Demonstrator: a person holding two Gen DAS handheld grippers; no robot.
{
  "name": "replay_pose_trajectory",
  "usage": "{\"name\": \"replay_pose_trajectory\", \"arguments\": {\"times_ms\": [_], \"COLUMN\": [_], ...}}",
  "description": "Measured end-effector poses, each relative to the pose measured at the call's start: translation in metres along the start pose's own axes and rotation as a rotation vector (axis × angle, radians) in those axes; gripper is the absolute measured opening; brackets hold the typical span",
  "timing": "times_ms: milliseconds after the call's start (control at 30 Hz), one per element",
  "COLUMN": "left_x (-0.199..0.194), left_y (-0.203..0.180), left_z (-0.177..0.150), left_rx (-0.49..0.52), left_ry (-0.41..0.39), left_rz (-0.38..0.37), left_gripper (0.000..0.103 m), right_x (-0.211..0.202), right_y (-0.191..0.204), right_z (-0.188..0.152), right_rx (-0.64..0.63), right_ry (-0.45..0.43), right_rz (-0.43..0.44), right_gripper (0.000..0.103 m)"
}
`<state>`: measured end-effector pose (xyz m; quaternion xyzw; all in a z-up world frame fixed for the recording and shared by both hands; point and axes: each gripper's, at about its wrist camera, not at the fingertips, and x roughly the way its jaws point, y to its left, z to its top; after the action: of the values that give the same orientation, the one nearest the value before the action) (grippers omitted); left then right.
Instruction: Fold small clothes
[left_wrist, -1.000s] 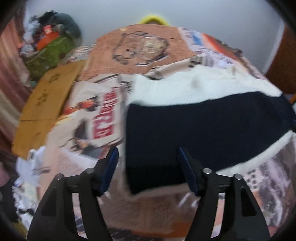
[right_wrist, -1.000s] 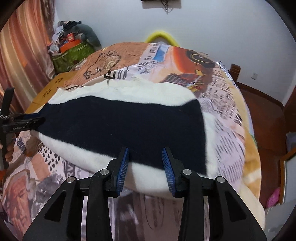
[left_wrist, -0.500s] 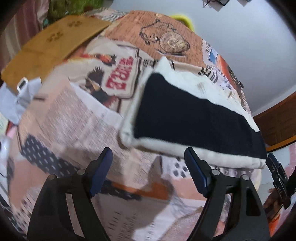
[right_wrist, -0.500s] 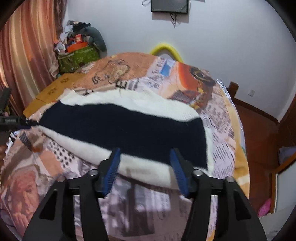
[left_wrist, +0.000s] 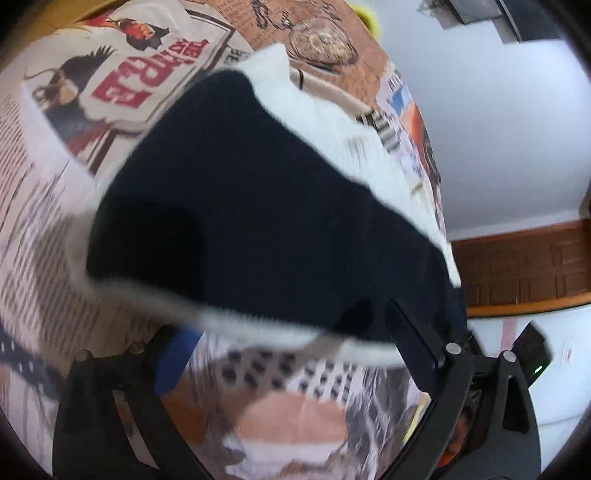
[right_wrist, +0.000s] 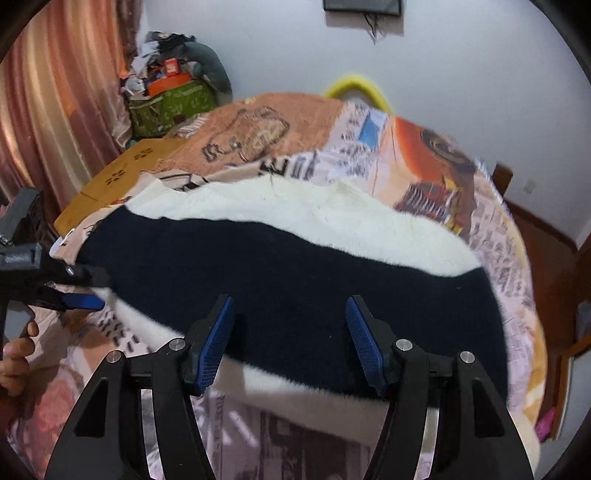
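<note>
A white fleece garment with a broad navy band (right_wrist: 288, 280) lies folded flat on the patterned bed; it also fills the left wrist view (left_wrist: 258, 206). My right gripper (right_wrist: 290, 332) is open, its blue pads over the garment's near edge, holding nothing. My left gripper (left_wrist: 295, 354) is open at the garment's left end, fingers astride the edge; in the right wrist view it (right_wrist: 85, 291) shows one finger above the cloth and one below. The left view is blurred.
The bed cover (right_wrist: 424, 177) has newspaper-style prints. A tan board (right_wrist: 122, 181) lies at the far left, with a green bag and a pile of clutter (right_wrist: 173, 99) behind it. A curtain (right_wrist: 55, 110) hangs left; wooden furniture (right_wrist: 569, 280) stands right.
My left gripper swung around and moved in onto the garment's left end. My right gripper opened wider and stayed at the near edge. The garment has not visibly shifted.
</note>
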<state>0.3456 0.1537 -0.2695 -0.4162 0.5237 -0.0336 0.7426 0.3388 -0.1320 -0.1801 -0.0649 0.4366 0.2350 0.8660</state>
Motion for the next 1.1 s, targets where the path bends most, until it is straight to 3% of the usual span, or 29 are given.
{"name": "replay_pose_trajectory", "arguments": {"times_ms": [167,267,433,567,833,1000,1100], "left_x": [-0.002,-0.005,0.000,-0.006,-0.053,-0.080,-0.077], "left_y": [0.003,0.008,0.015,0.018,-0.063,-0.145,-0.191], "left_z": [0.023,0.035,0.054,0.058,0.030,0.000,-0.018], "left_rx": [-0.036,-0.070,-0.114,-0.117,0.179,0.392,0.484], "left_ry": [-0.087,-0.151,-0.198,-0.226,-0.391,-0.476,-0.480], "left_rz": [-0.001,0.024,0.086,0.085,0.191,0.155,0.113], "left_gripper": [0.097,0.086,0.044,0.027,0.024,0.024,0.023], "right_x": [0.011,0.010,0.007,0.005,-0.019,-0.042,-0.051], "right_y": [-0.009,-0.007,-0.007,-0.009,-0.021,-0.035,-0.046], "right_z": [-0.008,-0.008,-0.010,-0.009,-0.015,-0.022,-0.027], "right_rx": [0.039,0.025,0.014,0.024,0.090,0.112,0.131], "right_ry": [0.008,0.013,0.013,0.015,-0.013,-0.044,-0.050], "right_rz": [0.024,0.024,0.026,0.034,0.043,0.031,0.032], "right_gripper": [0.059,0.059,0.059,0.058,0.058,0.058,0.058]}}
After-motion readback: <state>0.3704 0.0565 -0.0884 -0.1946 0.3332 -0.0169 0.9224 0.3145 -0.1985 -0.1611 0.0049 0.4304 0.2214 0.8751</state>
